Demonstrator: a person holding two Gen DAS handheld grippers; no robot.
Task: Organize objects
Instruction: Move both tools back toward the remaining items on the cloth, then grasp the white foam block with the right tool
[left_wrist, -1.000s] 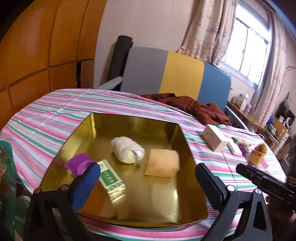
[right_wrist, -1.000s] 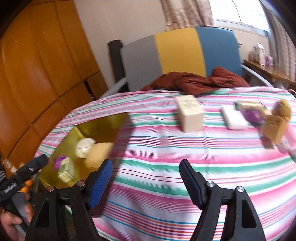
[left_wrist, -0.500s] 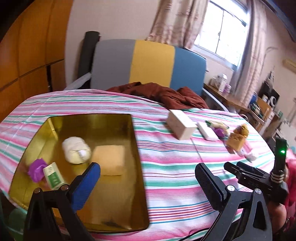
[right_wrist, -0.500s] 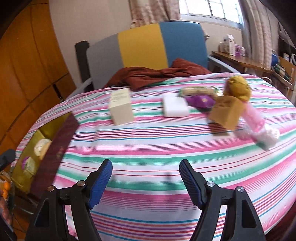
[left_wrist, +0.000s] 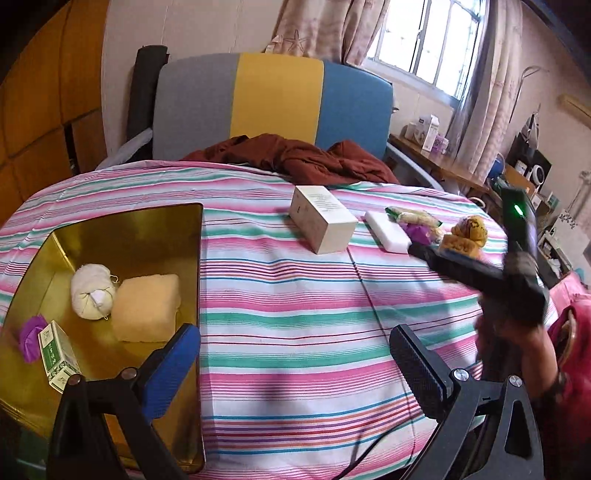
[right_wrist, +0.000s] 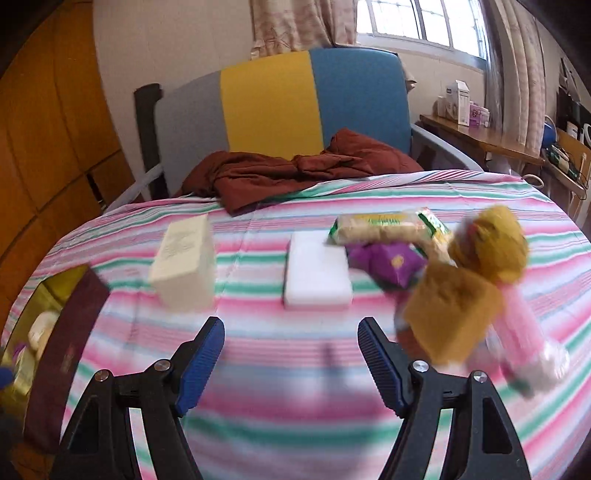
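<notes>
A gold tin (left_wrist: 127, 236) at the table's left holds a white cloth bundle (left_wrist: 92, 291), a tan sponge (left_wrist: 146, 308), a purple object (left_wrist: 29, 334) and a small green-and-white box (left_wrist: 57, 354). On the striped cloth lie a cream box (right_wrist: 184, 262), a white block (right_wrist: 317, 275), a snack packet (right_wrist: 384, 223), a purple packet (right_wrist: 388, 264), a tan block (right_wrist: 448, 315), a yellow plush (right_wrist: 491, 243) and a pink tube (right_wrist: 521, 338). My left gripper (left_wrist: 295, 365) is open and empty beside the tin. My right gripper (right_wrist: 291, 354) is open and empty, just short of the white block.
A grey, yellow and blue chair (left_wrist: 273, 107) stands behind the table with a brown cloth (left_wrist: 295, 158) draped onto the table's far edge. A wooden wardrobe (left_wrist: 40, 92) is at the left. A cluttered side shelf (right_wrist: 480, 136) is at the right.
My left gripper has swung right, off the tin toward the table's middle. My right gripper has moved right and forward toward the white block and the cluster of objects.
</notes>
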